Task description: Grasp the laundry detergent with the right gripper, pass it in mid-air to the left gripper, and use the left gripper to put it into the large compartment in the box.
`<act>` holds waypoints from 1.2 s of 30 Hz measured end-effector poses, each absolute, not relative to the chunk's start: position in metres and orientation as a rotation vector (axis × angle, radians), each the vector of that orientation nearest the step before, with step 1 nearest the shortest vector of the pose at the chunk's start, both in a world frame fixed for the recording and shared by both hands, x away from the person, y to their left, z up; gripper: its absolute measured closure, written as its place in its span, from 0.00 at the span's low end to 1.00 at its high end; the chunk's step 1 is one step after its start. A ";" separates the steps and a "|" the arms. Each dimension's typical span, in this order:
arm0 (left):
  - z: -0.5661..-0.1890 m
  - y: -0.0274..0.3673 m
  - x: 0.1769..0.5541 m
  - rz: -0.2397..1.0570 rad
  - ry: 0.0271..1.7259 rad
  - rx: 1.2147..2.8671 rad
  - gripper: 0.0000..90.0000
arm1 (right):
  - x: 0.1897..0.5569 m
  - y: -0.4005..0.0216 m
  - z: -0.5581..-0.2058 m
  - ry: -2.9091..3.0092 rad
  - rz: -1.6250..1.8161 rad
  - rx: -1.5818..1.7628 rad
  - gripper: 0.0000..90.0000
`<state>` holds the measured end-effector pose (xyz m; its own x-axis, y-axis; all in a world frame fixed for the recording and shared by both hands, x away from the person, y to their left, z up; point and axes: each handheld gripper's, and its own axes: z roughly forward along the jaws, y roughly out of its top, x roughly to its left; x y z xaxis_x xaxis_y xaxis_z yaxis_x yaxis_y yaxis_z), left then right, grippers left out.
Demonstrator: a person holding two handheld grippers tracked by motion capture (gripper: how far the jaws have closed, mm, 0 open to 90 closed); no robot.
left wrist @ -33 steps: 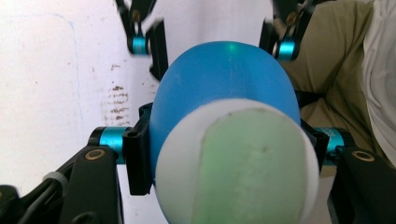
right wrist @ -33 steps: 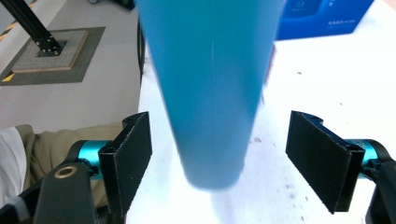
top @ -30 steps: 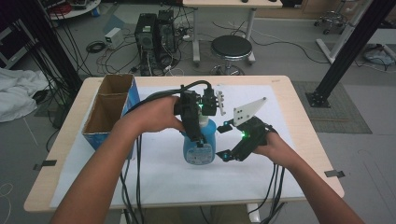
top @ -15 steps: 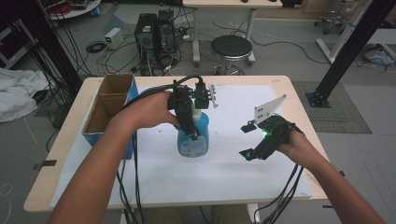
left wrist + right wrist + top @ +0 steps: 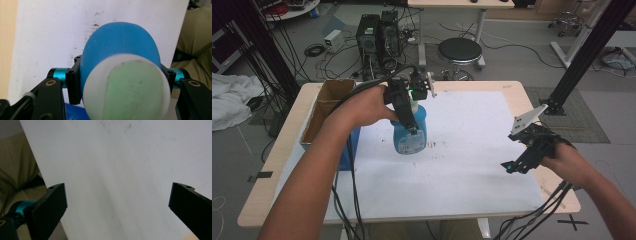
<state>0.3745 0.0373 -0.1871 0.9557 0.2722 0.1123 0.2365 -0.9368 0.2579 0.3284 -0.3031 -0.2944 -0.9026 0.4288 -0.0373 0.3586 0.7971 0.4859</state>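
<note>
A blue spray bottle (image 5: 418,144) with a white and green top stands near the middle of the white sheet (image 5: 472,150). My left gripper (image 5: 411,125) comes down over it from the left and is shut on it. In the left gripper view the bottle (image 5: 120,42) sits squeezed between the two black jaws of the left gripper (image 5: 120,77). My right gripper (image 5: 516,164) hovers over the sheet's right side, well apart from the bottle. Its jaws have just been opening and stand wide with nothing between them, as the right gripper view (image 5: 117,202) shows.
An open cardboard box (image 5: 329,102) sits at the table's left edge beside something blue. Brown specks (image 5: 437,145) mark the sheet right of the bottle. Beyond the far edge are a black stool (image 5: 459,50) and computer towers (image 5: 377,30). Cables trail from both hands.
The right gripper has drawn away from the bottle to the right side of the sheet. The left gripper has carried the bottle slightly toward the far left.
</note>
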 end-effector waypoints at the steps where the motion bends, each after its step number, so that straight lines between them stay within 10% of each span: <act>1: -0.185 0.038 0.376 0.218 0.397 2.862 0.42 | 0.328 -0.308 -0.293 2.845 0.687 0.634 0.01; 16: -0.138 0.068 0.390 0.268 0.775 2.782 0.42 | 0.325 -0.346 -0.286 2.839 0.535 0.729 0.01; 36: -0.090 0.132 0.377 0.297 0.715 2.725 0.42 | 0.328 -0.334 -0.276 2.848 0.528 0.687 0.01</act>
